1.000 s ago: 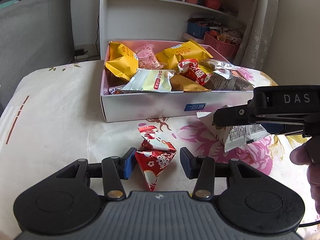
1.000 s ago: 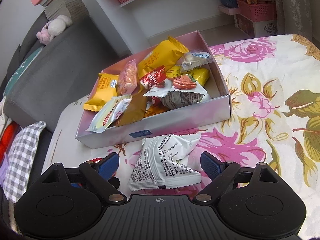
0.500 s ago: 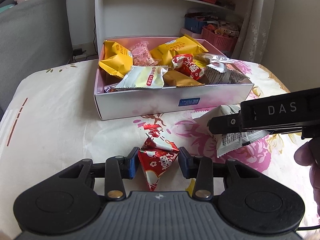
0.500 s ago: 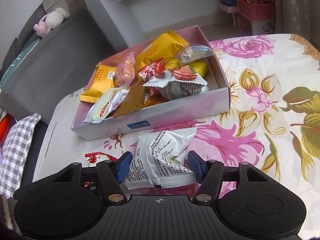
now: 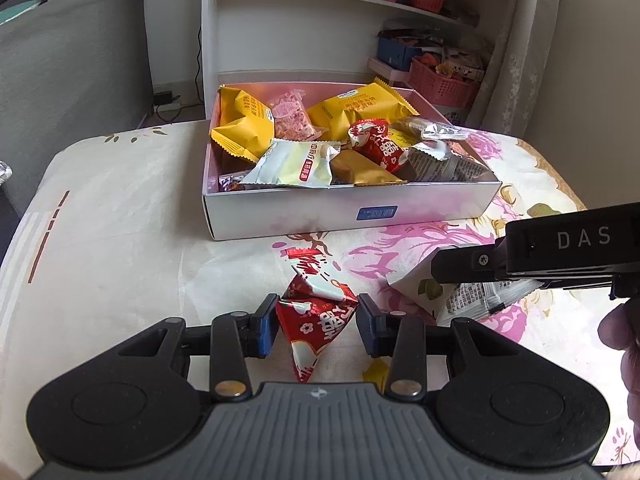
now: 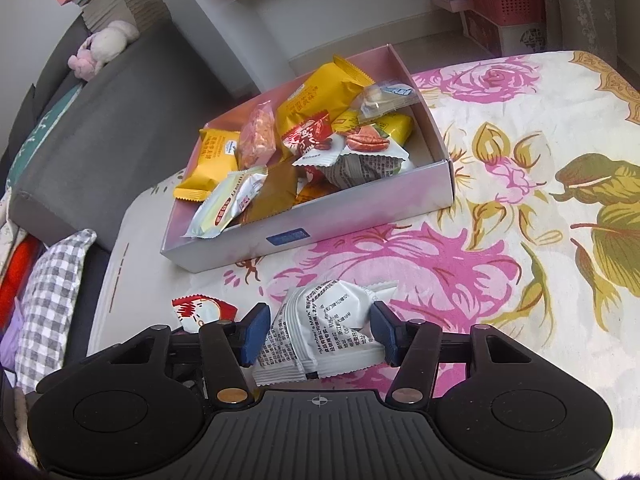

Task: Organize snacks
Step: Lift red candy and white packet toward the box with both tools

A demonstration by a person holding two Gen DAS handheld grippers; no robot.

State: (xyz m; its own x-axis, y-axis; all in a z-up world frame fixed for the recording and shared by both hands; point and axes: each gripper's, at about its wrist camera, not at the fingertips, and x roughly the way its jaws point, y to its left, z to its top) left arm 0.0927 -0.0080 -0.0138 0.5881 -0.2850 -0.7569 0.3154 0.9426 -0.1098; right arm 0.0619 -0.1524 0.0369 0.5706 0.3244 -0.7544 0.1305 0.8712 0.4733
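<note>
A white box (image 5: 420, 210) full of snack packets stands on the flowered tablecloth; it also shows in the right wrist view (image 6: 360, 204). My left gripper (image 5: 316, 324) is shut on a red snack packet (image 5: 320, 320) and holds it just above the cloth. My right gripper (image 6: 318, 330) is shut on a white snack packet (image 6: 320, 332). In the left wrist view the right gripper shows from the side at the right, holding the white packet (image 5: 464, 300). The red packet's end (image 6: 200, 312) shows left of the right gripper.
A grey sofa (image 6: 100, 120) with a checked cushion (image 6: 52, 292) stands left of the table. White shelves (image 5: 320, 20) and pink baskets (image 5: 444, 84) stand behind it. A small yellow scrap (image 5: 376, 372) lies under the left gripper.
Both grippers have closed on their packets, the left on the red one, the right on the white one. Both packets have lifted slightly off the cloth.
</note>
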